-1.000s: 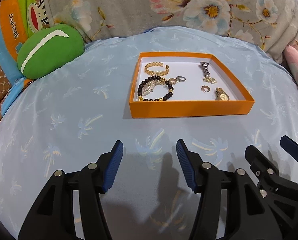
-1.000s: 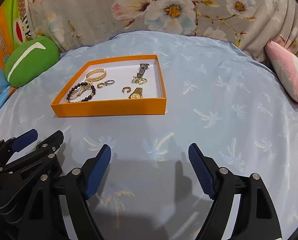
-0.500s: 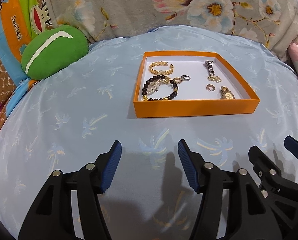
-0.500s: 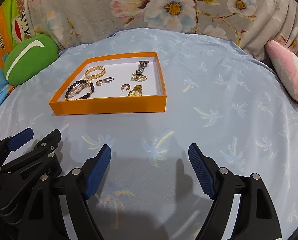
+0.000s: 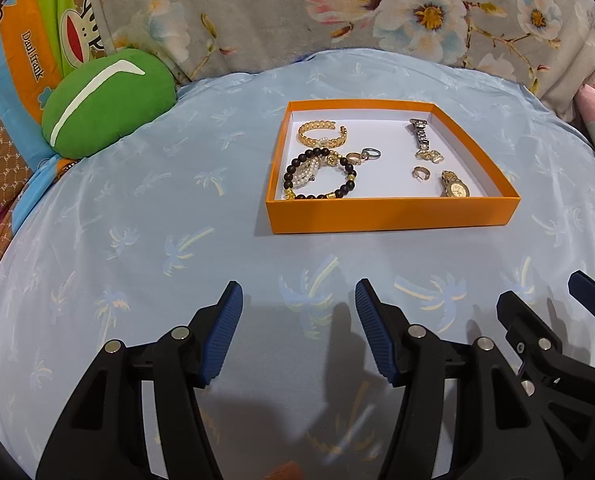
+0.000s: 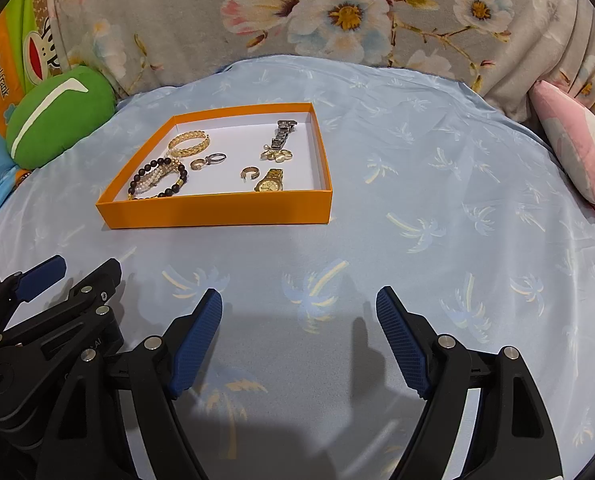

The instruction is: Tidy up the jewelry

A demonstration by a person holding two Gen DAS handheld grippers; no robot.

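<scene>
Surface: blue palm-print bedsheet (image 5: 137, 220) under orange box (image 5: 393, 212).
Left hand-held gripper (image 5: 297, 328): apart, empty.
Right hand-held gripper (image 6: 299, 332): apart, empty.
Advice: approach the beaded bracelet (image 5: 317, 174) low, pinching one strand.

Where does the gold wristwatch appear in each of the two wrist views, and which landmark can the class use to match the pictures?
Left wrist view: the gold wristwatch lies right of centre, in the near right corner of the orange box.
Right wrist view: the gold wristwatch lies left of centre, by the box's near wall, towards its right end.
Shared landmark: the green cushion, left of the box in both.
</scene>
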